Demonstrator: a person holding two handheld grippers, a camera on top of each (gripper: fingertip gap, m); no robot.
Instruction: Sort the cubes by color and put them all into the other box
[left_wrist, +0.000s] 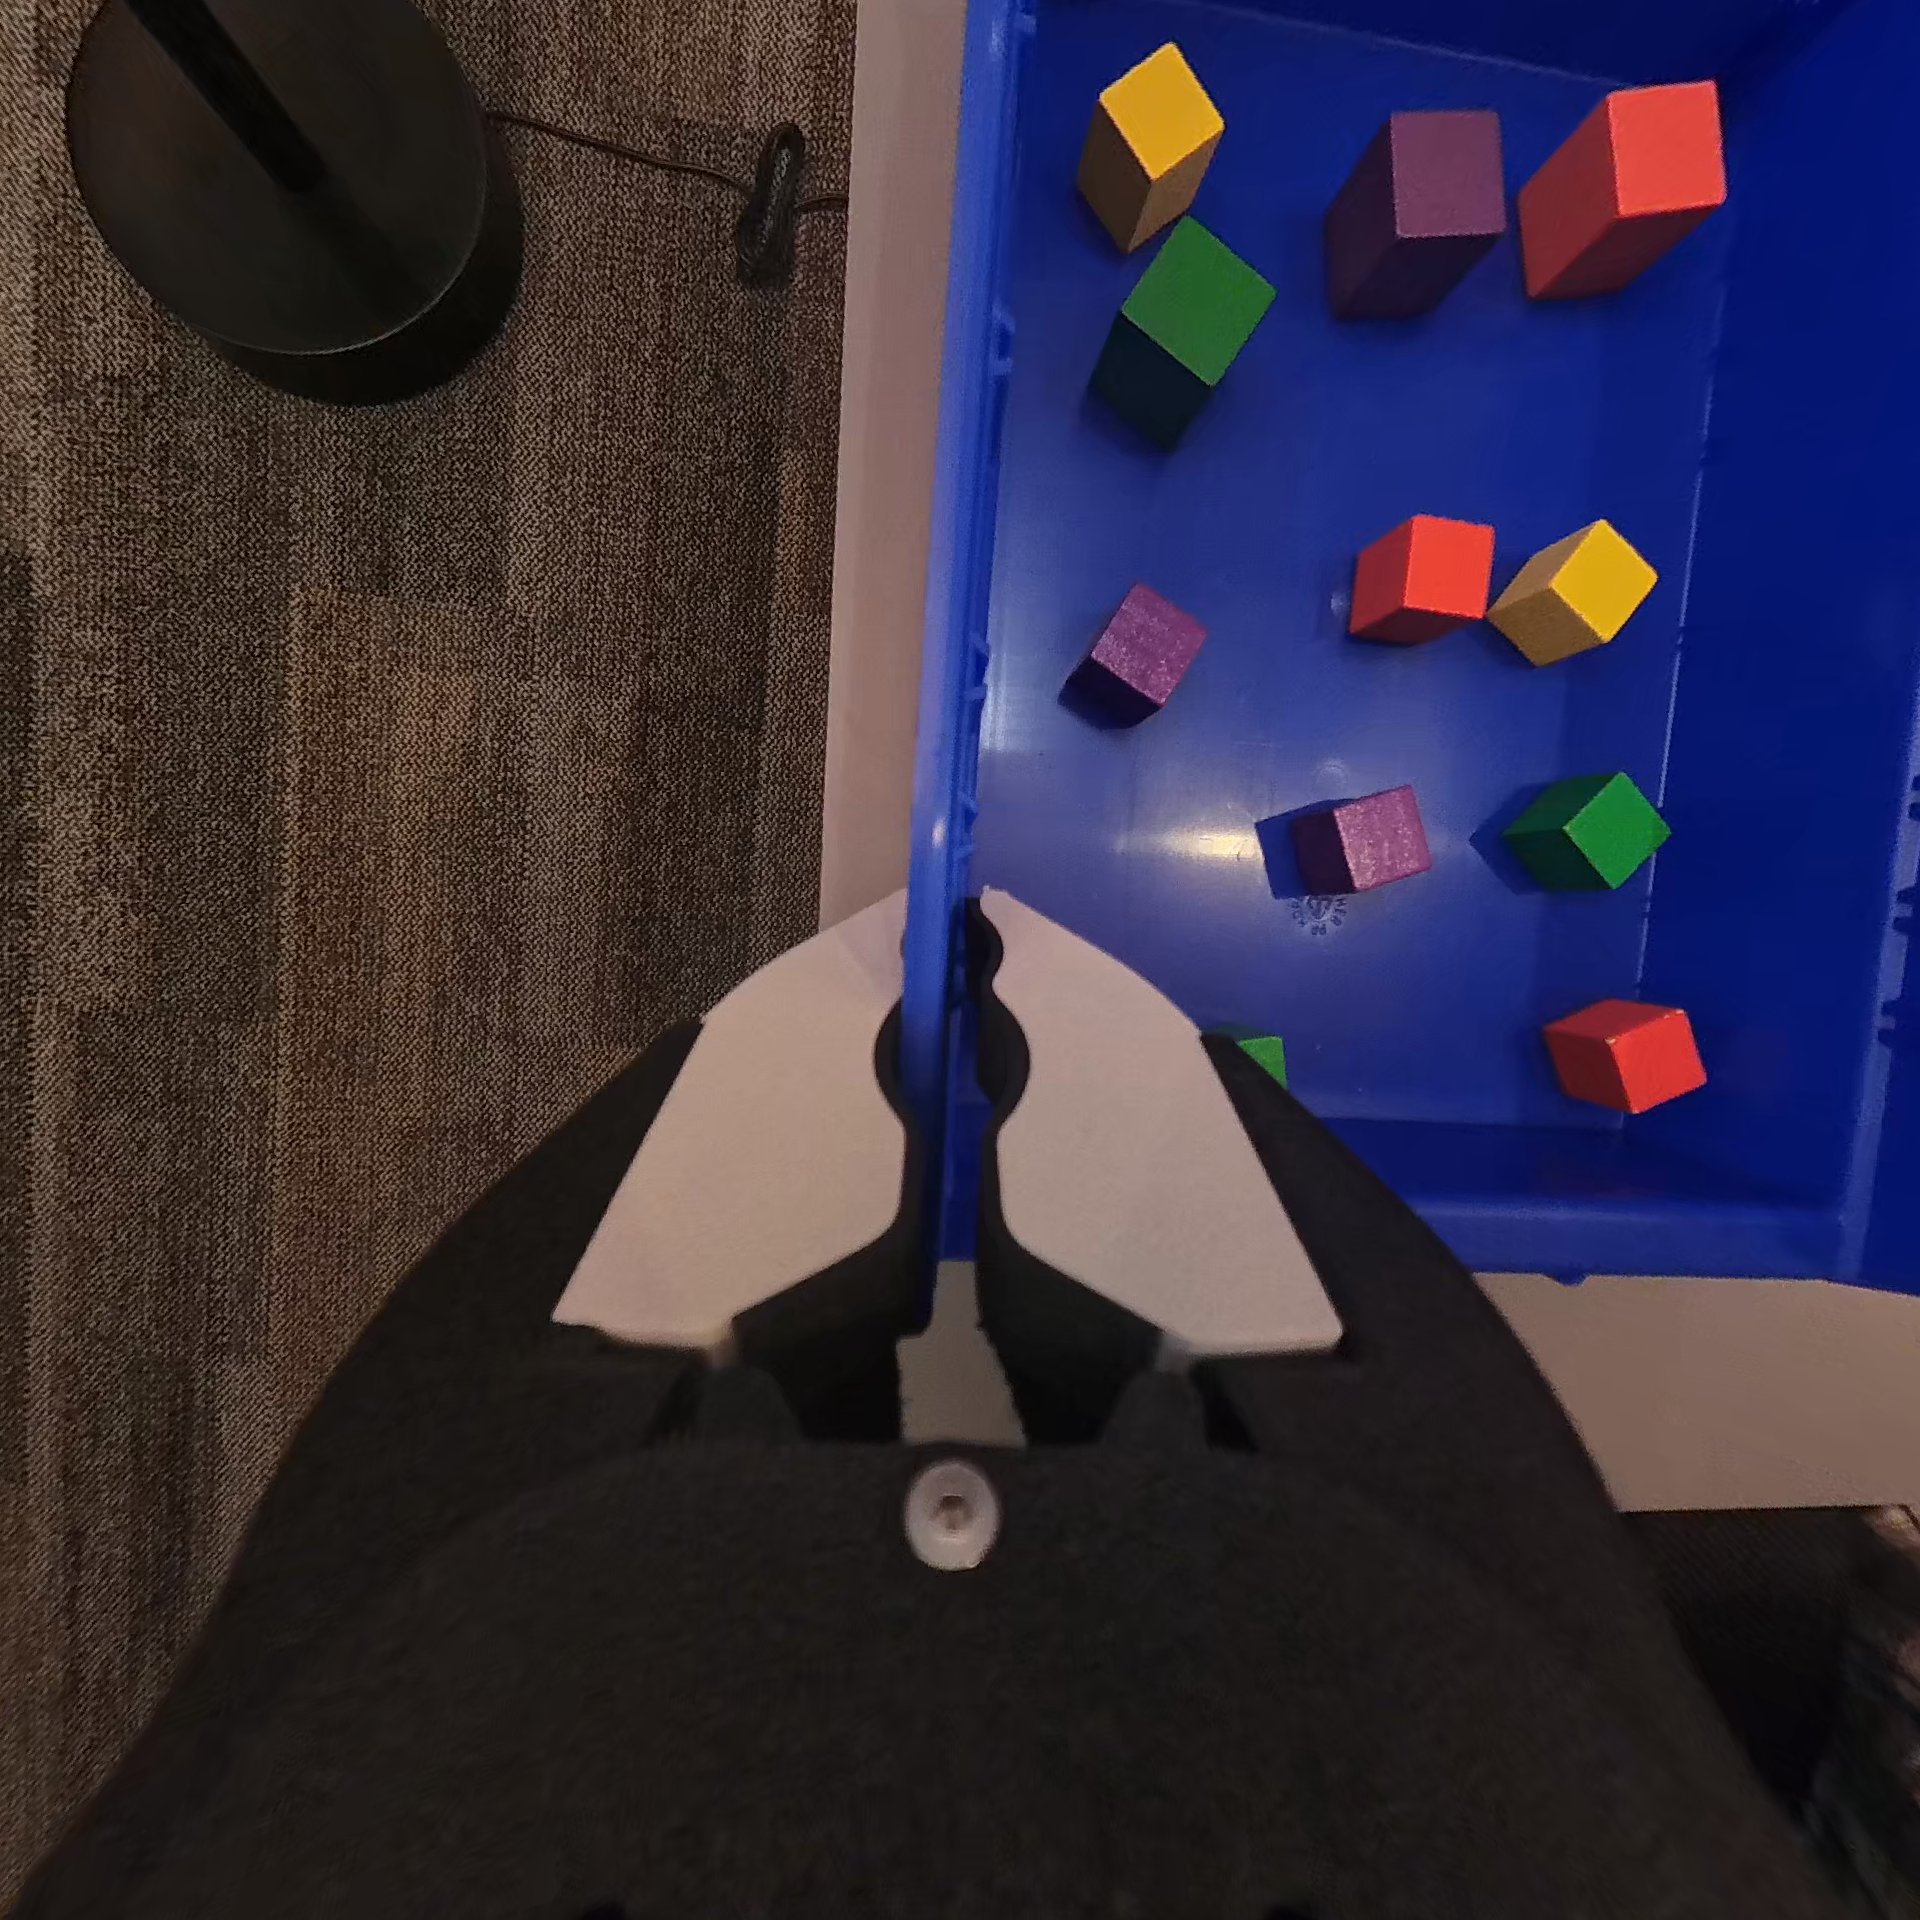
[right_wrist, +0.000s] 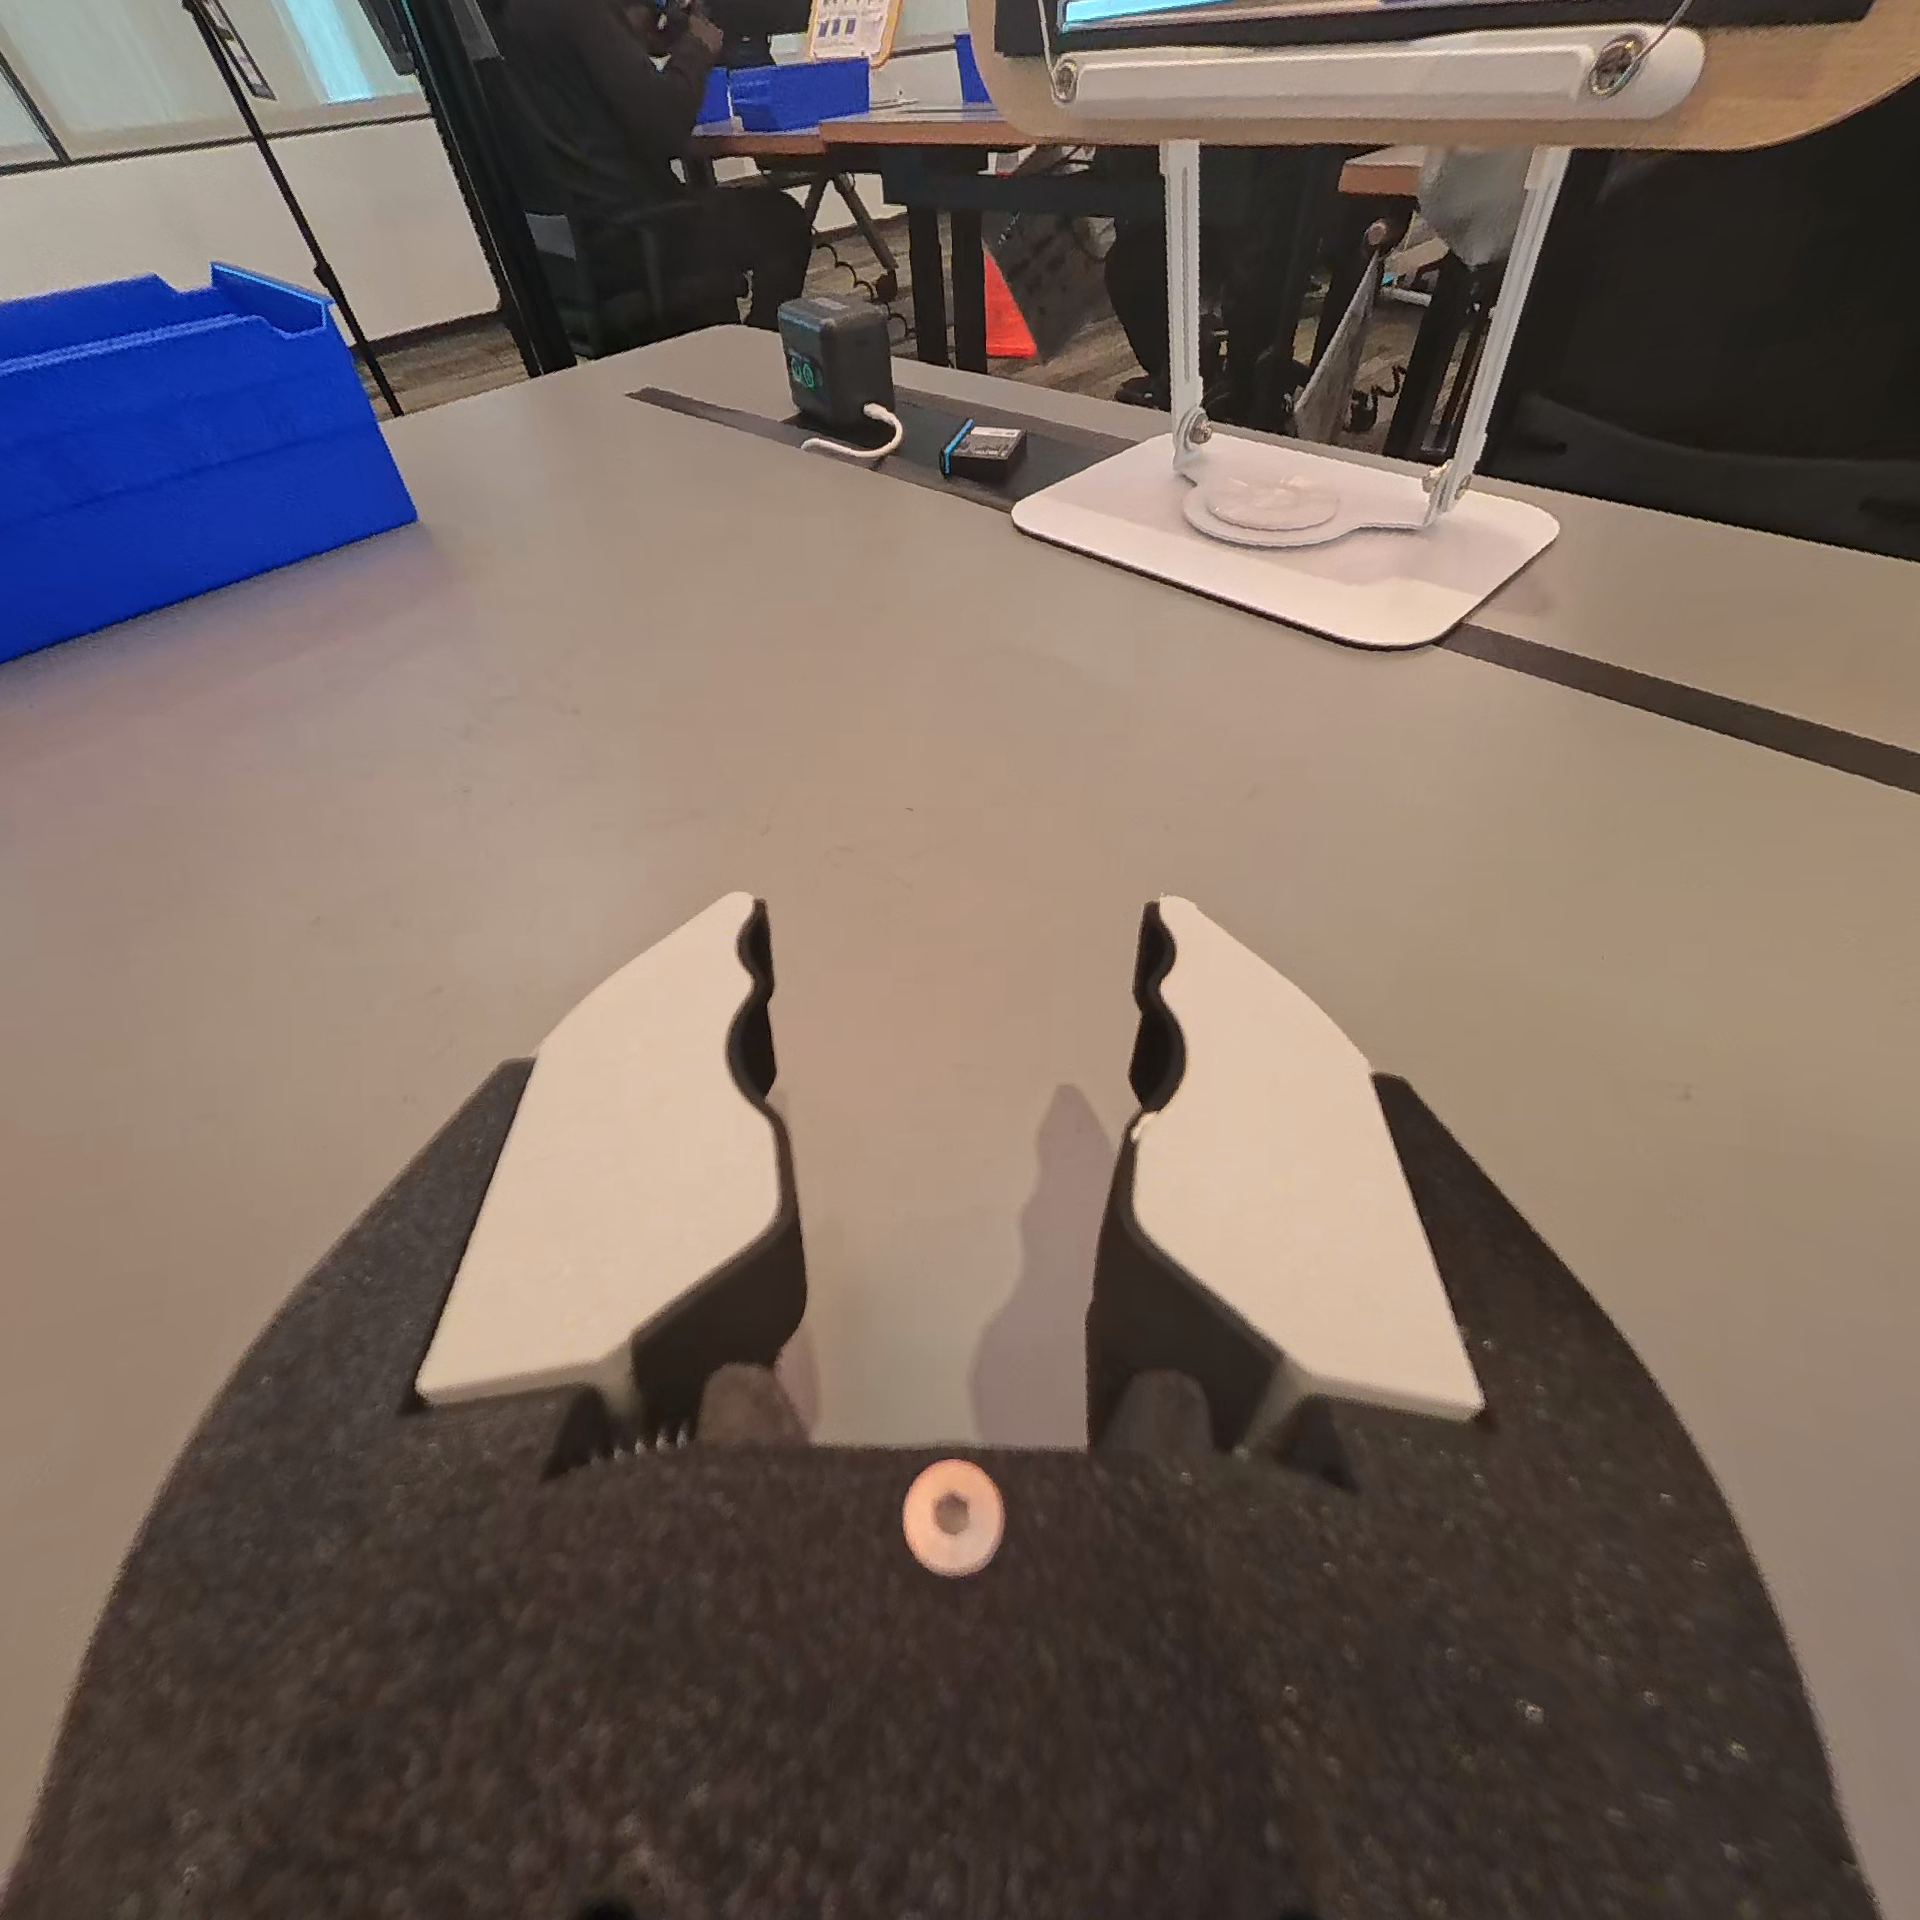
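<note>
Left tongs (left_wrist: 940, 925) clamped on the left wall of the blue bin (left_wrist: 1351, 727), one finger outside, one inside, nearly closed around the thin plastic. The bin fills the right half of the left wrist view and sits on a white tabletop (left_wrist: 894, 416) at its edge, with grey carpet (left_wrist: 416, 727) and a round black stand base (left_wrist: 281, 197) in the upper left.

Loose cubes on the bin floor: yellow cube (left_wrist: 1148, 145), green cube (left_wrist: 1184, 327), big purple cube (left_wrist: 1418, 208) and big red cube (left_wrist: 1621, 187) along the top. Small purple cube (left_wrist: 1132, 655), red cube (left_wrist: 1421, 579) and yellow cube (left_wrist: 1571, 592) mid-frame, the last two touching. Lower down, purple cube (left_wrist: 1361, 840), green cube (left_wrist: 1587, 831), red cube (left_wrist: 1624, 1055). Another green cube (left_wrist: 1257, 1055) is half hidden behind the right finger.

Right tongs (right_wrist: 956, 925) wide open, holding nothing, low over the bare grey tabletop (right_wrist: 727, 727). A second blue bin (right_wrist: 177, 457) stands at the left edge of the right wrist view. White tablet stand (right_wrist: 1288, 540), charger block (right_wrist: 831, 353) and a small black battery (right_wrist: 982, 449) in the upper middle.
</note>
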